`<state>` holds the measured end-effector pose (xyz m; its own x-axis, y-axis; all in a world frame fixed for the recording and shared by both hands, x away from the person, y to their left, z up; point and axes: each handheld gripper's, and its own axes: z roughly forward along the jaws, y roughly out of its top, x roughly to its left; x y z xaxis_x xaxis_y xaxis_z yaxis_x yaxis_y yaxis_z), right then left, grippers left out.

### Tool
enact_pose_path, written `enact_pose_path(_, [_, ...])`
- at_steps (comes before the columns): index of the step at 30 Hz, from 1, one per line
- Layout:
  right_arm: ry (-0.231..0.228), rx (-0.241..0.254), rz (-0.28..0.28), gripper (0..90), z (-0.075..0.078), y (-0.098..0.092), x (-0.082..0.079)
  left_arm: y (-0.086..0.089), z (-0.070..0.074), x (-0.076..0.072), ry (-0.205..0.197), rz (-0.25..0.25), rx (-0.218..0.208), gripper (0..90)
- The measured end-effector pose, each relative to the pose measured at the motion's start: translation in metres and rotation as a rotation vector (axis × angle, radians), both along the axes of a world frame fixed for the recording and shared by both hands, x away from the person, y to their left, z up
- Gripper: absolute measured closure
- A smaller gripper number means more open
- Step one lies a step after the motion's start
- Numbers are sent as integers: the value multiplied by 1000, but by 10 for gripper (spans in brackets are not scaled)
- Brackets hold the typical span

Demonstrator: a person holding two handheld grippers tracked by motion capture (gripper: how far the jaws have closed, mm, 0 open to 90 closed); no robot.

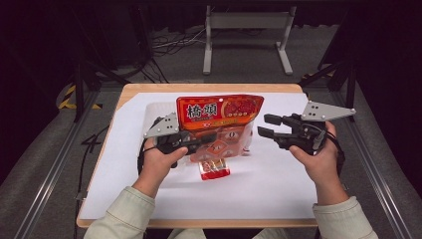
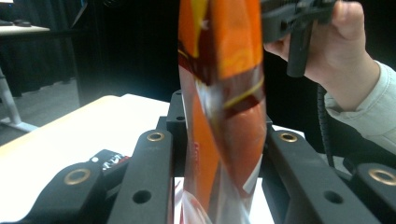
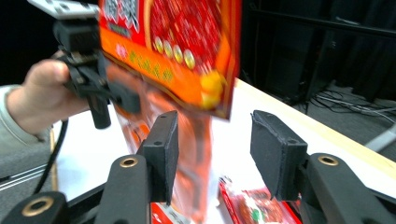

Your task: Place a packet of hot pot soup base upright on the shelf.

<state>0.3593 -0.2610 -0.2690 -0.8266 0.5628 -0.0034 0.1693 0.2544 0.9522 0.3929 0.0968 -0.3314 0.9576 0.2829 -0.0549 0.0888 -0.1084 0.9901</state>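
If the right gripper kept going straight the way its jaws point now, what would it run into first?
Most likely the orange snack bag, which the left gripper holds up. In the high view the right gripper points at the bag's right edge with its jaws open. Depth is hard to judge, so it might only graze that edge.

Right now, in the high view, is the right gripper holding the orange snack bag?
No. The right gripper stands open beside the orange snack bag, apart from it; the left gripper clamps it.

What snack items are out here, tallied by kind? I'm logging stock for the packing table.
Large orange snack bag, held up by the left gripper: 1
Small red snack packets on the white table sheet: 1 seen for sure; others may lie behind the bag
Total: 2
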Motion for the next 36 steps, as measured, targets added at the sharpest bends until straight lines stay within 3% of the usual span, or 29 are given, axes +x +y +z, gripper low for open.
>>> enact_pose_path(7, [35,35,-42,533,-18,-17,1,4,15,8,-17,23,-6,715])
enact_pose_path(20, [78,7,-124,532,-47,-36,5,10,30,24,-26,63,-24,715])
enact_pose_path(36, [94,0,-155,516,-57,-42,12,19,36,42,-37,123,-29,714])
